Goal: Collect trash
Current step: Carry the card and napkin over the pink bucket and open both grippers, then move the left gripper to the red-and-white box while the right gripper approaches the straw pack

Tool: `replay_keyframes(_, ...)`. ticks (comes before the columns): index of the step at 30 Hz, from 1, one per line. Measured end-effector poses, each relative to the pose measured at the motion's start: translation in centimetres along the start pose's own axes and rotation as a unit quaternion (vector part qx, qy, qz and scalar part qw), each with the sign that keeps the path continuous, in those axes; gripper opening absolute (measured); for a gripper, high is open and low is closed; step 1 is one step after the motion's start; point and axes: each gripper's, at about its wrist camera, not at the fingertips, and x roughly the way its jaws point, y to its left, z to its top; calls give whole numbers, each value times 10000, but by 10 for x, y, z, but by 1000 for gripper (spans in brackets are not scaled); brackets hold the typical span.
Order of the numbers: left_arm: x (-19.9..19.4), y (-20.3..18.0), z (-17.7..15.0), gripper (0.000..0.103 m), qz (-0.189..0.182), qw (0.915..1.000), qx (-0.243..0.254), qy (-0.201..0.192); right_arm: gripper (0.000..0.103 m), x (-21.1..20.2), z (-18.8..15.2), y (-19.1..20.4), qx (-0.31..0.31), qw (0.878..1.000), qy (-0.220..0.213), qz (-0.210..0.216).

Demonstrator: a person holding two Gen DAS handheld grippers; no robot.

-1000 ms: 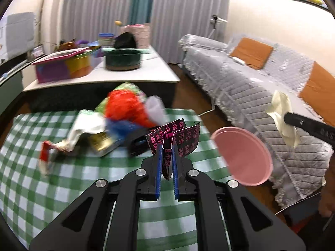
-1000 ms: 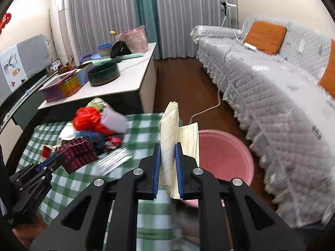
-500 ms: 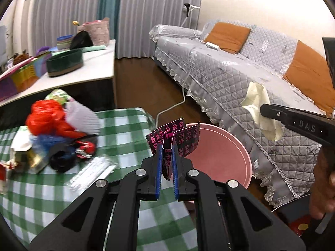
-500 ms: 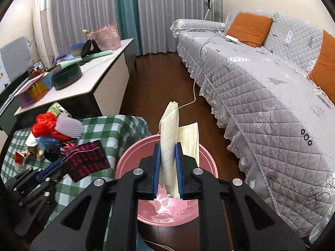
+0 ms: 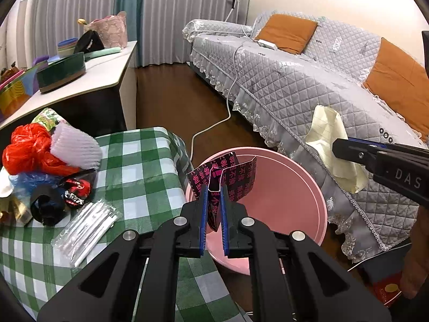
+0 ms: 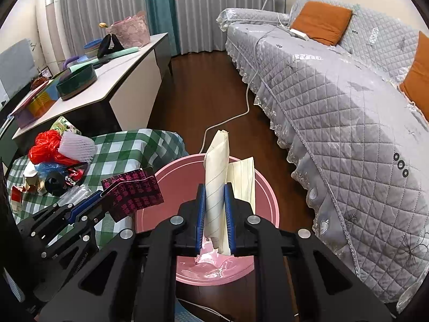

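Left gripper [image 5: 213, 201] clamps black-pink wrapper [image 5: 228, 177]; right gripper [image 6: 214, 209] clamps cream lined paper [image 6: 215, 177], frame centre, above pink bin [image 6: 171, 179]. Both light, limp; likely flutter.

The letters "DAS" stand in pale print on the side of the right gripper [image 5: 338, 152], at 3 o'clock in the left wrist view. The black wrapper [image 5: 224, 179] in the left gripper's [image 5: 214, 198] jaws bears rows of pink Chinese characters, too skewed to read surely. A red-and-black packet [image 5: 77, 189] on the desk at 9 o'clock carries white characters, illegible. Faint print on the left gripper's body in the right wrist view cannot be read.
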Motion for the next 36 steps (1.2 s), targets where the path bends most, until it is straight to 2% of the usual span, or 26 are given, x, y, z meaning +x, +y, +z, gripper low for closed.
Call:
replay_keyframes(8, 2, -4, 3, 9, -79, 9999, 108, 0, 20, 1, 0, 0, 37, 10000, 2, -12)
replay_keyframes(10, 2, -6, 3, 9, -106, 9998, 140, -4, 25, 2, 0, -1, 53, 10000, -2, -63)
replay_keyframes(12, 2, -7, 4, 10, -100, 9998, 146, 9, 41, 2, 0, -2, 82, 9999, -17, -135)
replay_keyframes(15, 1, -9, 4, 10, -113, 9998, 153, -8, 48, 1, 0, -4, 125, 9998, -36, -165)
replay_keyframes(27, -11, -10, 9, 11, -35, 9997, 214, -80, 48, -3, 4, -4, 190, 9997, -93, -146)
replay_keyframes(36, -59, 13, 14, 11, 153, 9991, 266, -305, 48, -24, 12, 24, 145, 9991, -385, 55)
